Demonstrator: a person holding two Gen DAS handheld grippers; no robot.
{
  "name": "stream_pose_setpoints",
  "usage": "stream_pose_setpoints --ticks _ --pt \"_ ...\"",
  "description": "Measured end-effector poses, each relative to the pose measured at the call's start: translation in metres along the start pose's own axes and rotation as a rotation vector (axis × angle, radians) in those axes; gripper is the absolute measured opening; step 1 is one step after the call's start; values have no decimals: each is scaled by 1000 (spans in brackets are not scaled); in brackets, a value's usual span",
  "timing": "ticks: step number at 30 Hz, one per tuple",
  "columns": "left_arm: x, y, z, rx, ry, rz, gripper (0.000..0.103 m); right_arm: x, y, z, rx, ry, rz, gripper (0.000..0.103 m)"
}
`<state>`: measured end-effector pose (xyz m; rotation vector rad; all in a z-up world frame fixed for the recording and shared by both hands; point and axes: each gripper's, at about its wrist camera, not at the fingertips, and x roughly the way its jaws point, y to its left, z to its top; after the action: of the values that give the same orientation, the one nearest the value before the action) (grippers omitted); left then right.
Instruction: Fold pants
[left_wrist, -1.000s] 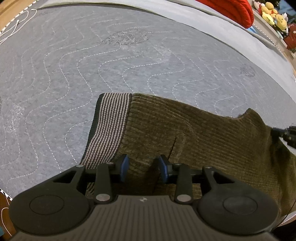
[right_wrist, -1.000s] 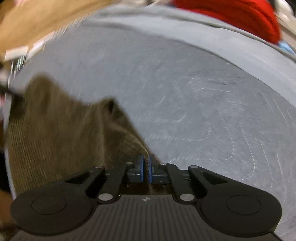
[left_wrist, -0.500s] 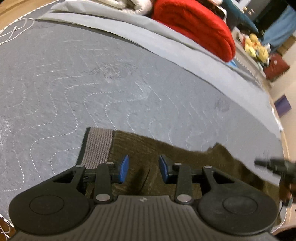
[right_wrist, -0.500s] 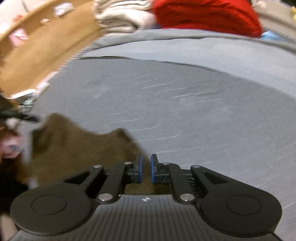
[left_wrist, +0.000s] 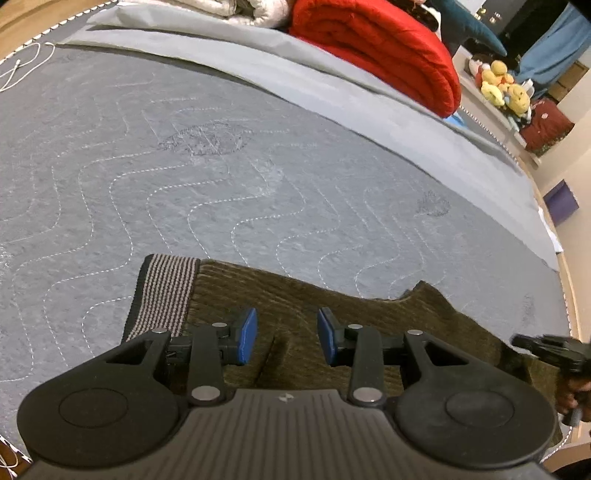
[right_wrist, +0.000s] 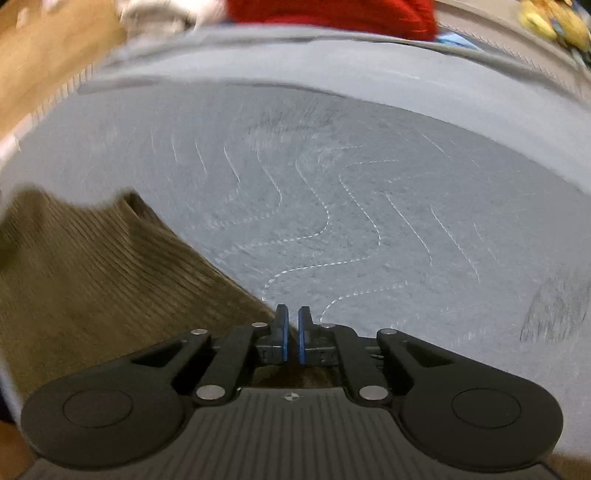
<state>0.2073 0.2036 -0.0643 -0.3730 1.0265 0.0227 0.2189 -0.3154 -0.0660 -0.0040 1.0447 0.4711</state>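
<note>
A bed is covered by a grey quilted cover (left_wrist: 207, 177) stitched in pale wavy lines; darker scuffed patches are seen on it. Olive-brown ribbed pants (left_wrist: 332, 306) with a striped waistband (left_wrist: 162, 291) are laid flat at the near edge. A lighter grey sheet (left_wrist: 332, 88) is spread along the far side, on which a folded red blanket (left_wrist: 384, 48) and a pale bundle (left_wrist: 240, 9) are placed.

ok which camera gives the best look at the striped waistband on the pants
The left wrist view. The striped waistband lies sharp and unobstructed at the left end of the brown pants on the grey quilt. The right wrist view shows only blurred brown fabric, no waistband.
</note>
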Motion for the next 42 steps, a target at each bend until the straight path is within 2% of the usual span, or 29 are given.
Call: stream_pose_setpoints --ticks 1,2,6,8,11,13,15,17,19,21,23,27,31,37,39,41,42 --pt "3 0 -2 7 16 19 40 -8 -10 -6 56 11 50 12" --pt "8 -1 -3 14 40 47 40 -12 -18 -13 80 38 59 15" --pt "34 12 -10 -1 144 186 38 -31 -46 -58 99 133 -104 15" --pt "36 22 -9 -52 140 177 37 -46 -75 -82 166 133 -224 15" --pt "32 23 -10 -99 119 186 34 -82 -126 -121 344 115 -484 25" --pt "26 11 -11 -64 89 229 37 -117 -164 -155 517 98 -632 26" --pt "17 -8 -14 -2 48 248 40 -156 -194 -193 712 44 -682 28" --pt "8 -25 -16 32 21 206 42 -190 -211 -230 875 -29 -662 31" --pt "-1 -46 -21 63 1 141 45 -214 -215 -259 977 -104 -616 33" --pt "-8 -65 -27 111 -15 101 47 -232 -215 -280 1042 -168 -575 43" --pt "-13 -86 -35 165 -30 69 48 -239 -207 -295 1109 -217 -539 50" --pt "-24 -117 -54 249 -57 23 50 -242 -204 -333 1284 -270 -425 51" --pt "-33 -139 -87 336 -54 -24 51 -234 -205 -343 1399 -313 -353 51" --pt "-30 -151 -119 458 -53 -35 51 -198 -215 -337 1480 -281 -333 51" --pt "-25 -148 -120 465 -57 -20 51 -187 -217 -335 1508 -282 -339 51" --pt "-22 -141 -117 451 -53 -7 51 -182 -216 -330 1502 -311 -382 51" --pt "-21 -139 -116 442 -50 -3 51 -180 -214 -328 1511 -326 -404 47"
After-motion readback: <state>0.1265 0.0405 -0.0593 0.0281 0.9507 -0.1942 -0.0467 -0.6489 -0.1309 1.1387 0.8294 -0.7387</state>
